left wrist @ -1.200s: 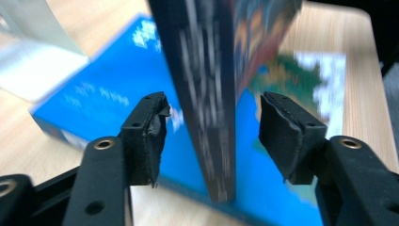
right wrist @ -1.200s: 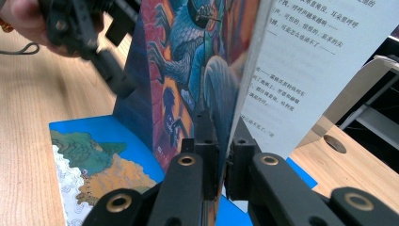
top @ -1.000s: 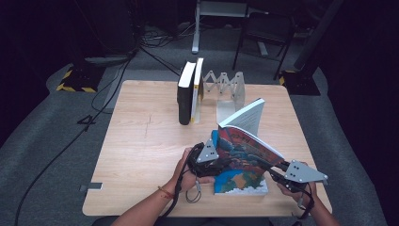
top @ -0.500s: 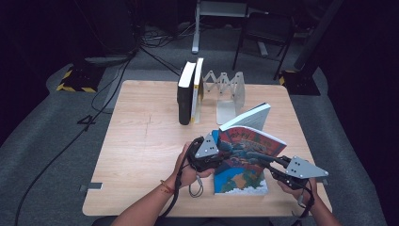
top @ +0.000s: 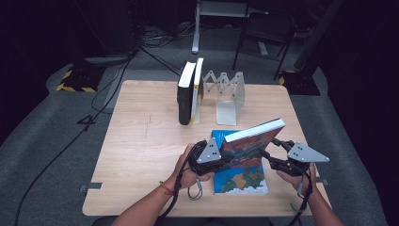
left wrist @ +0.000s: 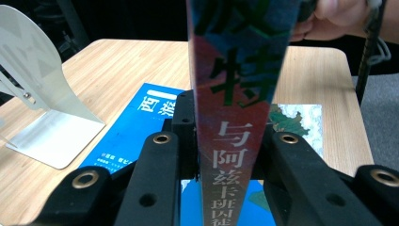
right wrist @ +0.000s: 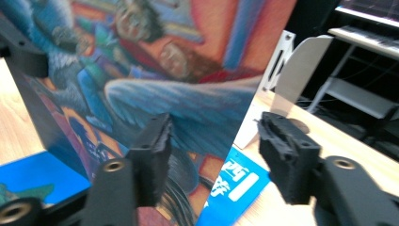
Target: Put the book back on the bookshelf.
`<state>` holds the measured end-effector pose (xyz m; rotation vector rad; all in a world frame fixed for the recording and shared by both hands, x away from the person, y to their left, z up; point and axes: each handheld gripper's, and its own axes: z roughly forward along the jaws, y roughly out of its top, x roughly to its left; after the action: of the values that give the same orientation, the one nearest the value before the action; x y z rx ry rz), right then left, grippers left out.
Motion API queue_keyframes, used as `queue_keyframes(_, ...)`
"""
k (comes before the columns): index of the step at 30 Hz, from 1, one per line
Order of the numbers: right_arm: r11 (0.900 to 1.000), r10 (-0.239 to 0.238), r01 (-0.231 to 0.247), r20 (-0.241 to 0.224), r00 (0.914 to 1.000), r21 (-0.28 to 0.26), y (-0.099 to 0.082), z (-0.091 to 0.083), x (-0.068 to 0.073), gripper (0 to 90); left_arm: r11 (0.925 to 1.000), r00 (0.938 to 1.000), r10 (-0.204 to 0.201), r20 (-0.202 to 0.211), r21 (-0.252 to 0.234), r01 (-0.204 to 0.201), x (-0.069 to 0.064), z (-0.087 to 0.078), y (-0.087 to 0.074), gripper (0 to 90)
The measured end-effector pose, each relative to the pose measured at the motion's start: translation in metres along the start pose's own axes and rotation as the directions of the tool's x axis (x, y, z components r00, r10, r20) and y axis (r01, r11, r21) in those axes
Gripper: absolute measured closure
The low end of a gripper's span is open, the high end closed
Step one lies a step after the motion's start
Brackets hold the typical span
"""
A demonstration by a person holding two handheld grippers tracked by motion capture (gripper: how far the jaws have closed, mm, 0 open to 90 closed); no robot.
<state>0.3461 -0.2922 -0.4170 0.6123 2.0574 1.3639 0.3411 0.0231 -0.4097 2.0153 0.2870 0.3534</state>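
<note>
Under the tilted book [top: 251, 143], half-hidden blue book [top: 240, 181]; left jaws gripping, right jaws parted.

Light falls from above onto the wooden table [top: 141, 141], which shows bright and evenly lit, while the floor and room around it sink into near black. Shadows under the upright books [top: 189, 92] are short and soft. The high view is slightly soft overall. In the left gripper view the near jaws blur, and the metal bookend [left wrist: 42, 94] at the left glares pale. The right gripper view is smeared throughout, its painted book cover [right wrist: 155, 70] and jaws unsharp.
</note>
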Motion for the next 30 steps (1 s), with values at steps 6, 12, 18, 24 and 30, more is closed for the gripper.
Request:
queue_keyframes(6, 0.9999, -0.01, 0.01, -0.029, 0.9995, -0.002, 0.007, 0.007, 0.0, 43.6, 1.0, 1.0, -0.002, -0.001, -0.008, 0.002, 0.001, 0.0, -0.001, 71.7)
queue_keyframes(12, 1.0, -0.002, 0.002, -0.016, 0.9999, 0.003, 0.01, 0.01, 0.002, 43.8, 0.9982, 0.9998, -0.02, 0.004, -0.056, 0.02, 0.002, -0.002, 0.006, 67.1)
queue_keyframes(18, 1.0, 0.0, 0.0, 0.014, 0.9999, 0.007, 0.013, 0.016, 0.005, 43.9, 0.9944, 0.9985, -0.054, -0.001, -0.091, 0.054, 0.005, -0.001, 0.009, 67.4)
queue_keyframes(24, 0.9999, 0.011, -0.011, 0.012, 0.9999, 0.006, 0.014, 0.016, 0.005, 44.6, 0.9939, 0.9975, -0.066, -0.023, -0.089, 0.064, 0.007, 0.001, 0.01, 68.4)
queue_keyframes(30, 0.9999, 0.016, -0.016, 0.012, 0.9998, 0.003, 0.014, 0.016, 0.004, 44.7, 0.9929, 0.9965, -0.073, -0.039, -0.097, 0.069, 0.006, 0.006, 0.016, 69.8)
